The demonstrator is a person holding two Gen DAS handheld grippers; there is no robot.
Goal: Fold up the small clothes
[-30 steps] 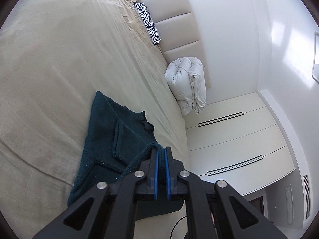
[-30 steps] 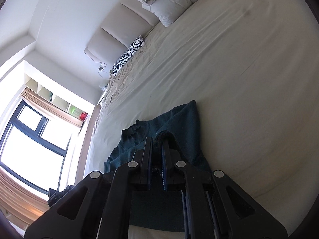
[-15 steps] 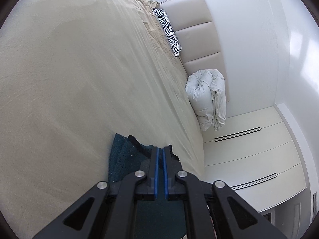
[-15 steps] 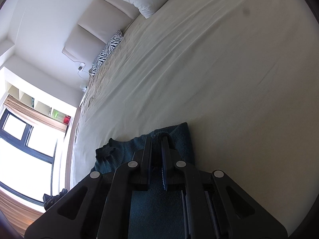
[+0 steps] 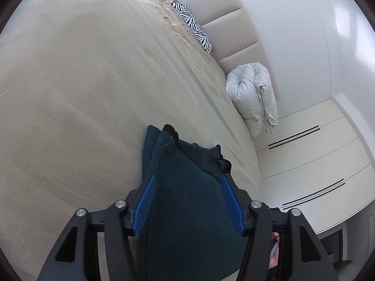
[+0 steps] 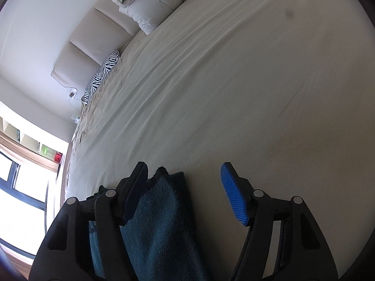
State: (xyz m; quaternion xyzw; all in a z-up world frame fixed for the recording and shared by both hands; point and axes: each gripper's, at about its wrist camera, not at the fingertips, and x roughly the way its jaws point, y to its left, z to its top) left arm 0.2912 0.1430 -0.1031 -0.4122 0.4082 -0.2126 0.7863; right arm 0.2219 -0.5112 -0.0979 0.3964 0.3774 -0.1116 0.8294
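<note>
A dark teal knit garment (image 5: 185, 187) lies folded on the beige bed sheet (image 5: 82, 93), its upper layer lying over the layer beneath. My left gripper (image 5: 187, 180) is open, its blue pads on either side of the garment. In the right wrist view the same garment (image 6: 161, 222) lies between the open fingers, close to the left finger. My right gripper (image 6: 185, 173) is open and holds nothing.
A rolled white duvet (image 5: 255, 96) and a zebra-print pillow (image 5: 192, 28) lie at the padded headboard (image 5: 234, 32). White wardrobe doors (image 5: 311, 164) stand beyond the bed's edge. A window (image 6: 21, 187) shows in the right wrist view.
Both grippers carried the garment's edge over its lower part while shut on it, then opened and let it go. The garment now lies folded.
</note>
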